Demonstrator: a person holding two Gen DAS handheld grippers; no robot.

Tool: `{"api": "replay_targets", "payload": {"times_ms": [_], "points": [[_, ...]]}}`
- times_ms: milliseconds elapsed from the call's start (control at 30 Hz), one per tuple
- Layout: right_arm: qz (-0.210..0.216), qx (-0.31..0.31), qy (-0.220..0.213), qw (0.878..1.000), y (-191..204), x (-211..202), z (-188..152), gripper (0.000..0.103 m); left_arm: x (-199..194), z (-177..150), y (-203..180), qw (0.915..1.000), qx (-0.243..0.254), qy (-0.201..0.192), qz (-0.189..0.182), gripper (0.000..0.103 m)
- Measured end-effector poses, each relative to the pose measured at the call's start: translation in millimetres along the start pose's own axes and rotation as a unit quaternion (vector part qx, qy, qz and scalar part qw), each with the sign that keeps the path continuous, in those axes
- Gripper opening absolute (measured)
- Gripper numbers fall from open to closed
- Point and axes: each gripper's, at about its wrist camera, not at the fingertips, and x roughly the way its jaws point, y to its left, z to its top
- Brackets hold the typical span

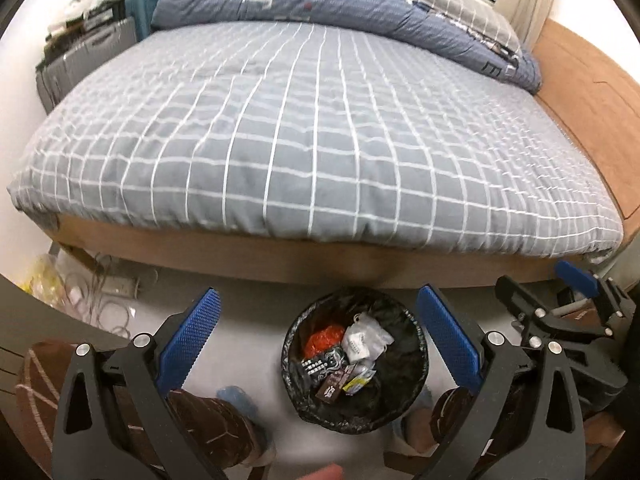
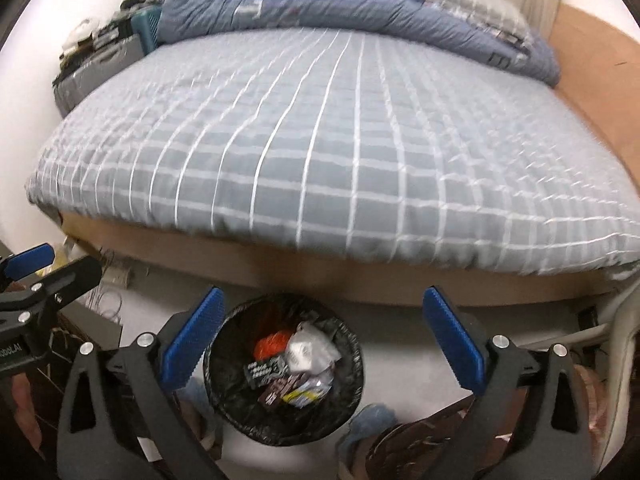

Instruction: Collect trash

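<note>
Both tools hovering above the floor at the foot of the bed (image 1: 320,128). Left tool (image 1: 320,344) spread wide, blue pads well apart, nothing between them, nothing gripped. Right tool (image 2: 320,344) likewise gaping at full width, empty. Directly below, standing on the pale floor just in front of the bed frame: the trash bin (image 1: 416,364), lined with a black bag, upright. Inside it, a heap of trash (image 1: 348,360): an orange-red wrapper, crumpled white packets, a dark printed carton, a yellow-edged sachet. Grey checked sheet on the mattress, blue duvet (image 1: 320,4) bunched at the far end. Slippered feet visible either side of the bin. Tangled cables (image 1: 108,300) on the floor at left.
</note>
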Motion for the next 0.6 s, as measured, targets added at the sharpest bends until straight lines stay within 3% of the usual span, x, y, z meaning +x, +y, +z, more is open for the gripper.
{"api": "replay_targets", "payload": {"times_ms": [333, 600], "points": [[-0.013, 0.019, -0.052, 0.998, -28, -72, -3, 0.096, -47, -9, -24, 0.9993, 0.027, -0.026, 0.002, 0.097], [-0.010, 0.023, -0.061, 0.998, -28, -91, -11, 0.095, -65, -20, -25, 0.9991, 0.026, -0.033, -0.003, 0.097]]}}
